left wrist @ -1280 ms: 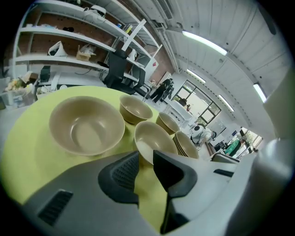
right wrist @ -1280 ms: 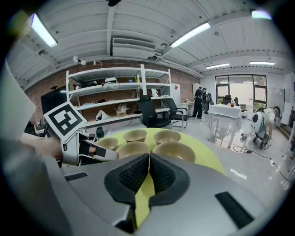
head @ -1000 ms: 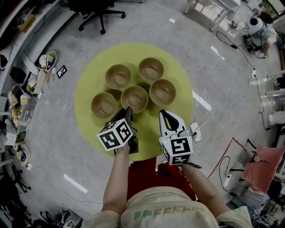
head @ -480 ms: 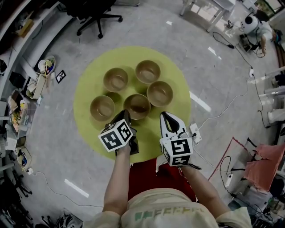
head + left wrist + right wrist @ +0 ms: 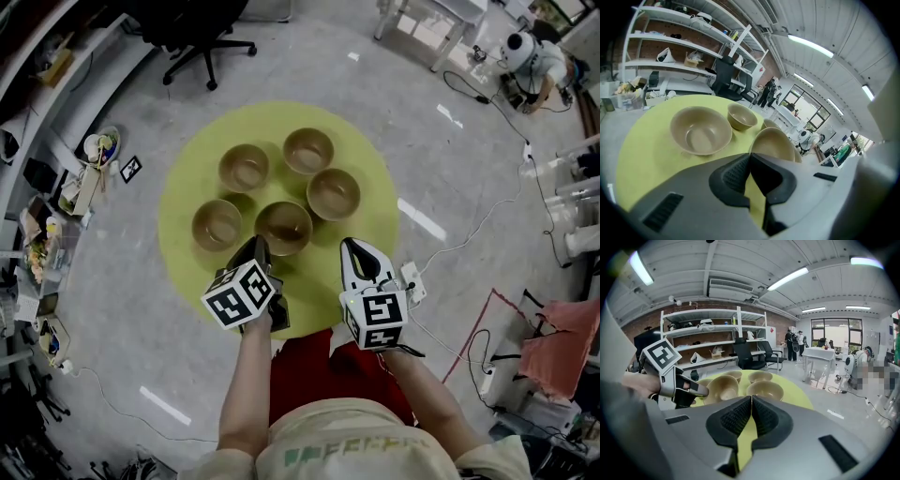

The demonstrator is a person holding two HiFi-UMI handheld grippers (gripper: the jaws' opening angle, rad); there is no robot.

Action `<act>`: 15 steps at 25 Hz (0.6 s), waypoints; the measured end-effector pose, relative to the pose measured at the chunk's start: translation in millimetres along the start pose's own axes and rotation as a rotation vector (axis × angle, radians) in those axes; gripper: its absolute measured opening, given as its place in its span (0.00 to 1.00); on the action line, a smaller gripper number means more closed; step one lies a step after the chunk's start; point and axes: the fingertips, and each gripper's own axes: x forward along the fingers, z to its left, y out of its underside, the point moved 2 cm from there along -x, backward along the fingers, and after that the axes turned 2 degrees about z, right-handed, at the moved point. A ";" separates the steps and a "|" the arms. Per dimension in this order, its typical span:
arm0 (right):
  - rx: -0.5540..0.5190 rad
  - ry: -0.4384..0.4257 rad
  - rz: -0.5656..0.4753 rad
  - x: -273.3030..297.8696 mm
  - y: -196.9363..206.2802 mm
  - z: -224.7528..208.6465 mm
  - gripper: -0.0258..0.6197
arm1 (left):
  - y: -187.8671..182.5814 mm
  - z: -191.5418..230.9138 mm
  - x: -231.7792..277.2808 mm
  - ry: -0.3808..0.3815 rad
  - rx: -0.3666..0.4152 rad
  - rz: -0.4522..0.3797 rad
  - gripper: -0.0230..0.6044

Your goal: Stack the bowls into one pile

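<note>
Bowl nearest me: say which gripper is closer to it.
Left. The left gripper is close by the near-left rim of the bowl. The right gripper is off to the bowl's right, with bare yellow mat between them.

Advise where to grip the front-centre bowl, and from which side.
Its near rim, from above on the person's side: one jaw inside, one outside. The bowl sits upright and open, likely too wide to span, and neighbouring bowls crowd its far side. The left gripper is closest; its jaws are shut, so open first.
</note>
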 end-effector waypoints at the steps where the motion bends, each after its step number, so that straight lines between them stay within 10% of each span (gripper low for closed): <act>1: 0.000 0.004 -0.002 -3.3 0.6 0.2 0.10 | -0.8 -1.2 -3.6 0.003 0.004 -0.007 0.08; 15: -0.001 0.060 -0.040 -47.6 3.7 -2.1 0.10 | -25.7 -40.5 -48.9 0.050 0.119 -0.125 0.08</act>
